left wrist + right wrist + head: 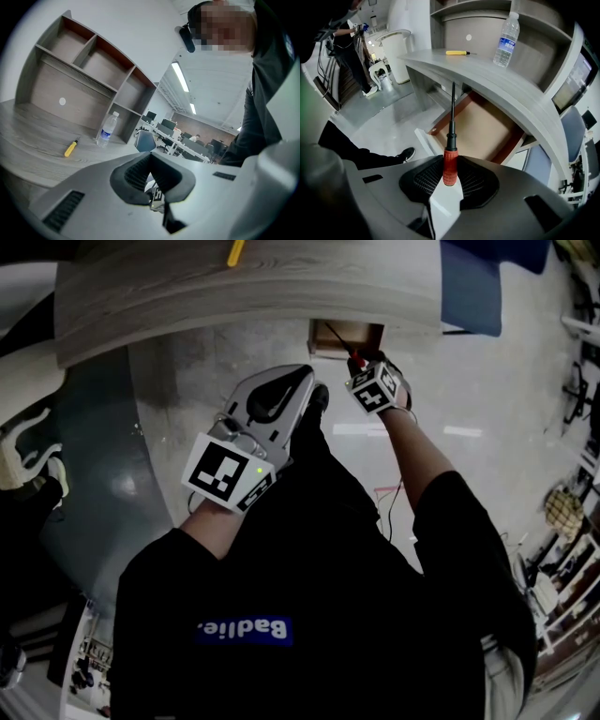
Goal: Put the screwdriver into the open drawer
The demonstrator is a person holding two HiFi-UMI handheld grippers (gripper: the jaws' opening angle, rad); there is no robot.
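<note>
A screwdriver (450, 161) with a red handle and a long black shaft is clamped by its handle in my right gripper (451, 164). Its shaft points out over the open drawer (480, 129). That drawer is a wooden box with a bare bottom, pulled out from under the curved grey desk (497, 77). In the head view my right gripper (359, 365) hangs just above the drawer (345, 337), steeply tilted down. My left gripper (315, 396) is held out in front of the person's body with nothing in it. Its pads (140, 171) meet at the tips.
On the desk top lie a yellow-handled screwdriver (457, 53) (70, 149) and a standing water bottle (506, 40) (107, 129). Shelf compartments (93, 70) rise behind them. A blue chair (483, 287) stands to the right of the drawer. The person's shoe (405, 153) is on the floor nearby.
</note>
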